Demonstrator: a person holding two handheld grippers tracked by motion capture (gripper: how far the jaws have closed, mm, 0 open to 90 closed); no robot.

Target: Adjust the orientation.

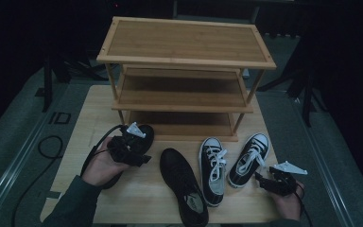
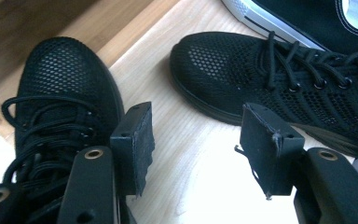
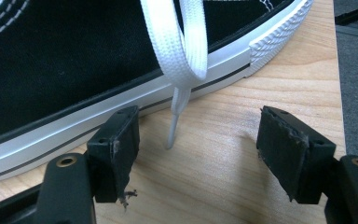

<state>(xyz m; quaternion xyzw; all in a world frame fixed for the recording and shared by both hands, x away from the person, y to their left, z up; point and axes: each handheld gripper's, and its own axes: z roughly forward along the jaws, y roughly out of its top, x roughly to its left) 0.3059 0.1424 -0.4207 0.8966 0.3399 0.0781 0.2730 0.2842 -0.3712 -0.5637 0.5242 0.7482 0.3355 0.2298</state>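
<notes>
Left gripper (image 2: 193,140) open beside black mesh shoe (image 2: 60,98); brand unreadable.

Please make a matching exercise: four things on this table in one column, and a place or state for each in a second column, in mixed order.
1. left claw
2. right claw
3. wooden rack
4. black mesh shoe

a. shelves bare
b. beside a white-laced sneaker
c. lies mid-table, untouched
d. open, over the other mesh shoe

Pairs: 1-d, 2-b, 3-a, 4-c
</notes>
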